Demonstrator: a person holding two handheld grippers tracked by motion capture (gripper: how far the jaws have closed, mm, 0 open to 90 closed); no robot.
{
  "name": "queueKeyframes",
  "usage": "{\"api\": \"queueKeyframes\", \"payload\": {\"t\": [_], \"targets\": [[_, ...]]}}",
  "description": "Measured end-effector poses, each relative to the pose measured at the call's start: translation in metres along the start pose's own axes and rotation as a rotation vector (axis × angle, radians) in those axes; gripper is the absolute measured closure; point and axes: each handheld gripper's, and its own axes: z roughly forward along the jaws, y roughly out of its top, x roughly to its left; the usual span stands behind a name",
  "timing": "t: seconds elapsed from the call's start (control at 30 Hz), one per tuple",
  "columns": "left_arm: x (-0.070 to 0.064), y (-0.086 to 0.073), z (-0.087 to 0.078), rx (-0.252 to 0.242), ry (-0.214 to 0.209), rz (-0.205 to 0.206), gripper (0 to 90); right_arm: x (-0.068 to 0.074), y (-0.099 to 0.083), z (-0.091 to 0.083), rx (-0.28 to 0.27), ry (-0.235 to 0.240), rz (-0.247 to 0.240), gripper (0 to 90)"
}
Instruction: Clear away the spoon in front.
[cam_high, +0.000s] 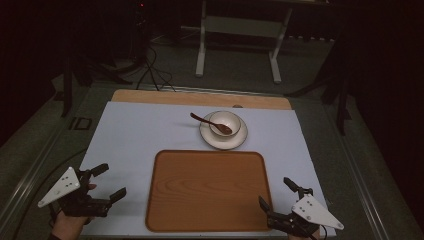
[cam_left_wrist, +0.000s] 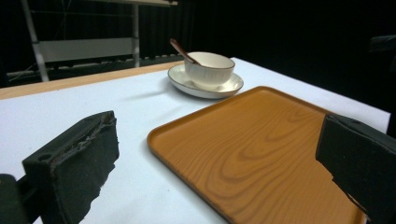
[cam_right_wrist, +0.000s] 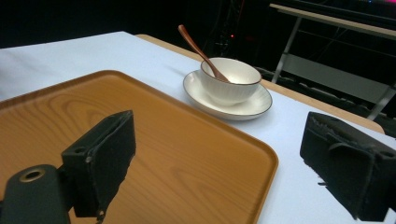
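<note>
Wooden spoon (cam_high: 205, 120) leans in white bowl (cam_high: 226, 120) on saucer (cam_high: 242, 137)

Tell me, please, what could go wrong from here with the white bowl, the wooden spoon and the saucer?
1. The brown wooden spoon only leans in the white ribbed bowl, handle jutting over the rim; a nudge may flip it out.
2. The bowl stands loose on the white saucer, so lifting the saucer alone may let it slide.
3. Both the open left gripper and right gripper must cross the orange wooden tray, whose raised rim could catch a jaw.

Smooth wood-grain tray (cam_high: 207, 190), glossy, perhaps ceramic bowl (cam_high: 224, 122) and saucer (cam_high: 241, 137), dark wooden spoon (cam_high: 210, 123).
</note>
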Motion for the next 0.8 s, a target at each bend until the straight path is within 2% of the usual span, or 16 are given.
{"api": "queueKeyframes", "payload": {"t": [0.13,0.27,0.37,0.47,0.5,0.53,0.57,0.8], "targets": [[-0.001,0.002,-0.001,0.003,-0.013,-0.002,0.0,0.001,0.0,0.0,0.002,-0.001,-0.002,10.3],[-0.003,0.01,0.0,0.019,-0.107,-0.037,0.0,0.002,0.002,-0.001,-0.002,0.0,-0.004,10.3],[-0.005,0.013,0.001,0.031,-0.121,-0.033,0.0,0.003,0.003,-0.001,-0.004,0.0,-0.008,10.3],[-0.014,0.022,0.008,0.055,-0.158,0.001,0.9,0.005,0.004,0.0,-0.008,0.004,-0.013,10.3],[-0.014,0.022,0.008,0.055,-0.158,0.001,0.9,0.006,0.004,0.0,-0.007,0.006,-0.012,10.3],[-0.017,0.028,0.014,0.066,-0.188,0.001,0.9,0.006,0.004,0.0,-0.006,0.008,-0.011,10.3],[-0.019,0.031,0.017,0.076,-0.198,0.007,0.9,0.007,0.005,0.0,-0.009,0.009,-0.013,10.3],[-0.03,0.053,0.038,0.127,-0.251,0.063,1.2,0.008,0.006,0.001,-0.012,0.012,-0.012,10.3]]}}
